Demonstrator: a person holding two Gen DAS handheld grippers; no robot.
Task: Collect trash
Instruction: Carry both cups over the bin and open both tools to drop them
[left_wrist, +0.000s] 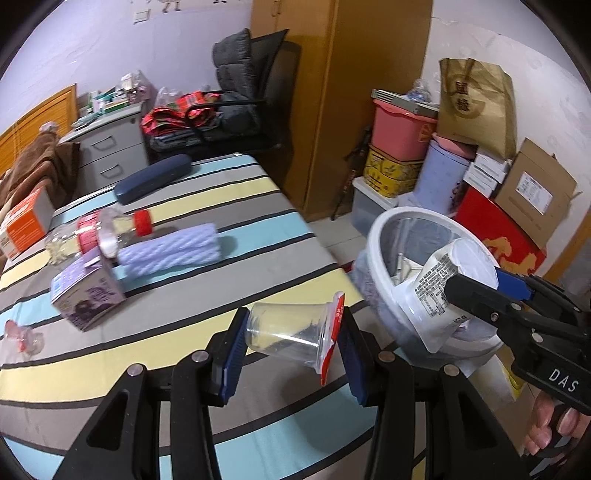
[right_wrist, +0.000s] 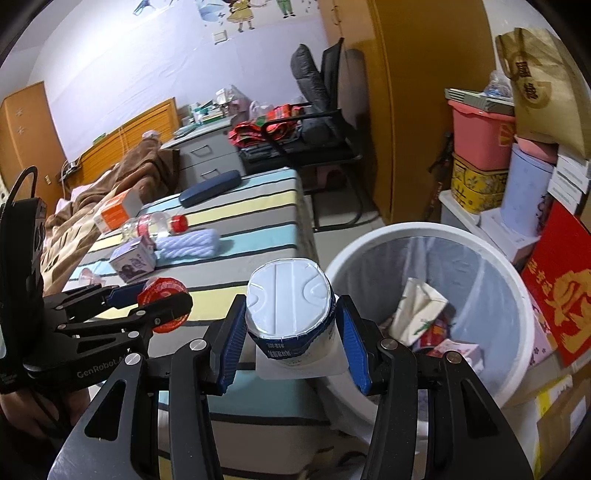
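Observation:
My left gripper (left_wrist: 290, 350) is shut on a clear plastic cup (left_wrist: 288, 330) with a peeled red-and-white lid, held above the striped table's right end. My right gripper (right_wrist: 291, 339) is shut on a white yogurt cup (right_wrist: 291, 314) and holds it at the near rim of the white trash bin (right_wrist: 524, 295), which holds several pieces of packaging. In the left wrist view the yogurt cup (left_wrist: 443, 291) hangs over the bin (left_wrist: 376, 236). In the right wrist view the left gripper (right_wrist: 159, 299) shows with the cup's red lid (right_wrist: 166, 291).
On the striped table (left_wrist: 236, 236) lie a clear bottle with a red cap (left_wrist: 107, 232), a purple carton (left_wrist: 86, 295), a rolled lilac towel (left_wrist: 170, 251), an orange box (left_wrist: 26, 221), a dark blue case (left_wrist: 151, 177) and a small clear wrapper (left_wrist: 20, 336). Boxes and tubs are stacked behind the bin.

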